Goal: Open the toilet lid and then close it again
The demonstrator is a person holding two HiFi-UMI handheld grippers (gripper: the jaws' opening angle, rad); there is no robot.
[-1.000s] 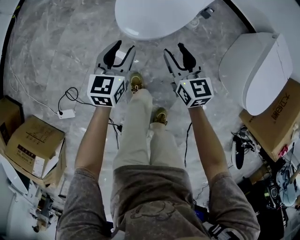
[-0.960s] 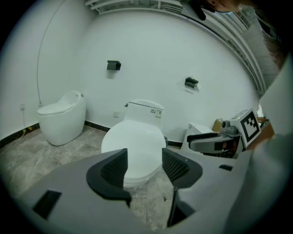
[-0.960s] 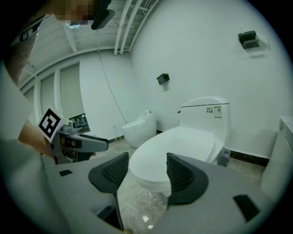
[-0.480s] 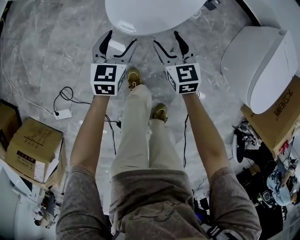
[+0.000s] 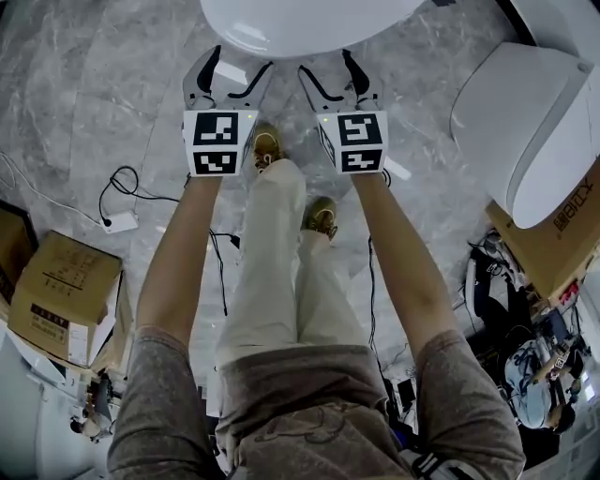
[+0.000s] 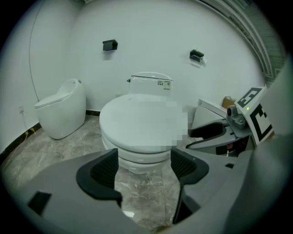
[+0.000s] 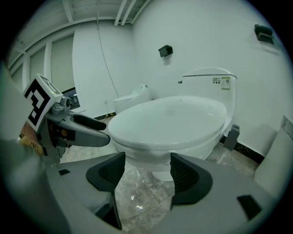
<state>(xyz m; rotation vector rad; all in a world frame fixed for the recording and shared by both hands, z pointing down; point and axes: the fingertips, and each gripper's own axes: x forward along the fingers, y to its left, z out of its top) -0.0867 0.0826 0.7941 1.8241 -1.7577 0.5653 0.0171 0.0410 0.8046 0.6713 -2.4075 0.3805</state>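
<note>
I see the toilet lid [image 5: 300, 23] lying flat, rounded front toward me, long axis running away; left gripper [image 5: 234, 67] and right gripper [image 5: 328, 67] have just spread wide, both empty.

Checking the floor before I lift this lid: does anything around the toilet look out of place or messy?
Yes. Loose cables and a white adapter trail across the marble floor at the left, beside stacked cardboard boxes. The toilet lid looks intact and shut.
</note>
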